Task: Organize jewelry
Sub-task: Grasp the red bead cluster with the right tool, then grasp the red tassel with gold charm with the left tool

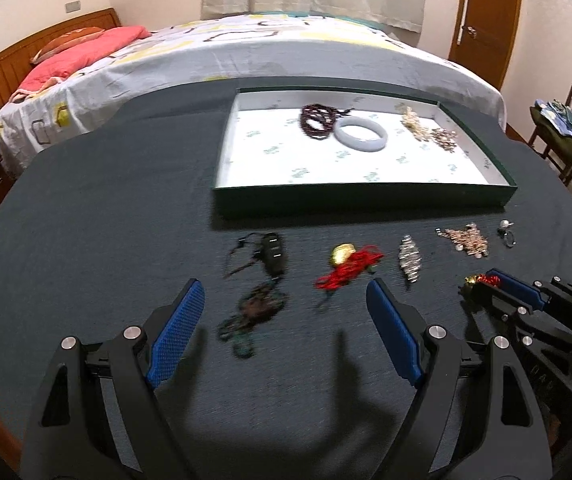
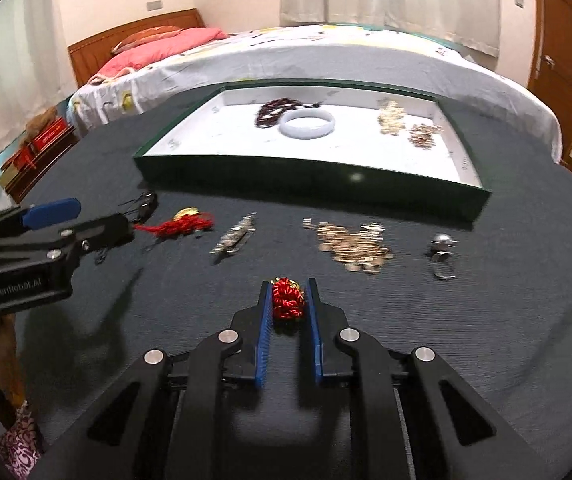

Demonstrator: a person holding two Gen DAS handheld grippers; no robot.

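Right wrist view: the right gripper (image 2: 288, 294), at lower centre of the frame, has its 2 blue pads clamped on a red knotted cord ornament (image 2: 287, 303) with a gold piece at its far end, just above the dark desk (image 2: 506, 320). Beyond it, in a row across mid-frame, lie a pearl ring (image 2: 441, 254), a rose-gold chain pile (image 2: 352, 246), a silver brooch (image 2: 234, 237) and a red tassel charm (image 2: 179, 225). The green tray (image 2: 310, 182), upper centre, holds a white bangle (image 2: 306, 124), a dark bead bracelet (image 2: 273, 111) and 2 small gold heaps (image 2: 406, 126).

Left wrist view: the left gripper (image 1: 283, 300), at the bottom of the frame, has its jaws wide apart and empty above a blurred dark green bead necklace (image 1: 251, 312). A black pendant (image 1: 273, 254) lies just beyond.
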